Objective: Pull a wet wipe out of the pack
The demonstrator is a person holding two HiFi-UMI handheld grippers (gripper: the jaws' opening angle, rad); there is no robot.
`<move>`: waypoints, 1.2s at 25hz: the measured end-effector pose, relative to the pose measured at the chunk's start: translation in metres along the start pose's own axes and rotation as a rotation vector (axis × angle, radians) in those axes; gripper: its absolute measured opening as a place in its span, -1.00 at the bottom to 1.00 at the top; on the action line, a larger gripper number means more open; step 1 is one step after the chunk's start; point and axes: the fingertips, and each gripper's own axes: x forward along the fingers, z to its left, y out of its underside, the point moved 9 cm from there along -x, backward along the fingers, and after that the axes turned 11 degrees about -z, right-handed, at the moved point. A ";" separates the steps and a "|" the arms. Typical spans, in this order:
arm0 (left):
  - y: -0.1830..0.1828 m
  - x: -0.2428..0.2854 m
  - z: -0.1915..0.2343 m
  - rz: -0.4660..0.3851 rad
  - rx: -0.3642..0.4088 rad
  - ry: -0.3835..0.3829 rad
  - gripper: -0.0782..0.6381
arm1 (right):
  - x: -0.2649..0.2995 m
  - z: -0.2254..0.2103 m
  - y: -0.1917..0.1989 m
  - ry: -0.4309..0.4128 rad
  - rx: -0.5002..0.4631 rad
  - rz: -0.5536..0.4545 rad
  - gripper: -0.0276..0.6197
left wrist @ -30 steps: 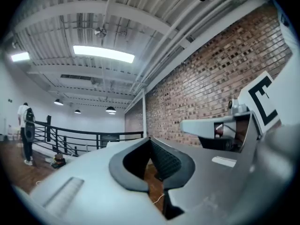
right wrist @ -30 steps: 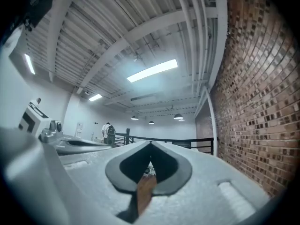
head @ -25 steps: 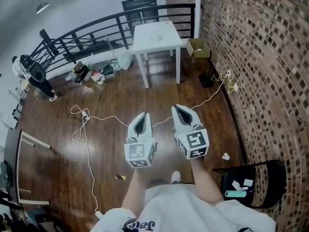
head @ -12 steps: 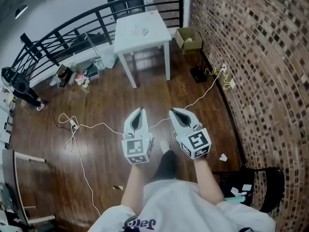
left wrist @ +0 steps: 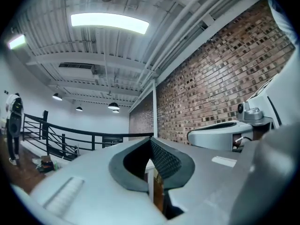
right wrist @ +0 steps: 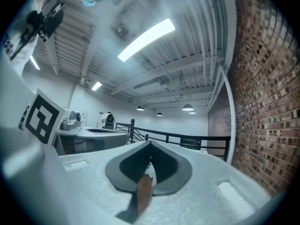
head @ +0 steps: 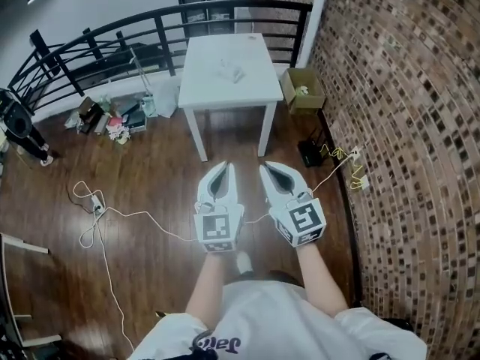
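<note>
Dark glossy plank floor (head: 150, 178) fills most of the head view. A curved rough brick wall (head: 405, 126) runs down the right side, and a black metal-bar railing (head: 112, 40) arcs across the back. A white square table (head: 206, 88) with a smooth matte top and straight legs stands by the railing. Both claws are held out level over the floor, short of the table, side by side and close but not touching. The left claw (head: 225, 166) has a pale grey, rounded plastic shell tapering to a point. Its own view (left wrist: 151, 138) shows the dark cross-hatched pads pressed together at the tips with nothing between them. The right claw (head: 264, 167) has the same shell. Its view (right wrist: 150, 142) also shows the tips pressed together and empty. Each carries a marker cube (head: 217, 231) with black-and-white squares at the rear. An open cardboard box (head: 302, 90) sits on the floor just beside the table's right leg, against the brick. A thin white cable (head: 127, 214) loops across the planks on the left. I read the wipe pack (head: 231, 70) as the small pale clump lying on the table top. It is too small to confirm, and it is well apart from both claws.
</note>
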 end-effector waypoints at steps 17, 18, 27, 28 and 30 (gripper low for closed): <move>0.066 0.249 0.106 0.043 0.085 -0.084 -0.73 | 0.256 -0.168 0.080 -0.167 0.088 -0.052 -0.96; 0.061 0.273 0.110 0.030 0.110 -0.070 -0.73 | 0.278 -0.188 0.074 -0.163 0.089 -0.077 -0.96; 0.064 0.406 0.133 -0.042 0.169 -0.123 -0.73 | 0.377 -0.315 0.091 -0.177 0.065 -0.133 -0.96; 0.074 0.415 0.138 -0.013 0.163 -0.130 -0.73 | 0.385 -0.324 0.103 -0.162 0.086 -0.109 -0.96; 0.089 0.431 0.152 0.021 0.143 -0.121 -0.73 | 0.403 -0.339 0.122 -0.112 0.158 -0.059 -0.96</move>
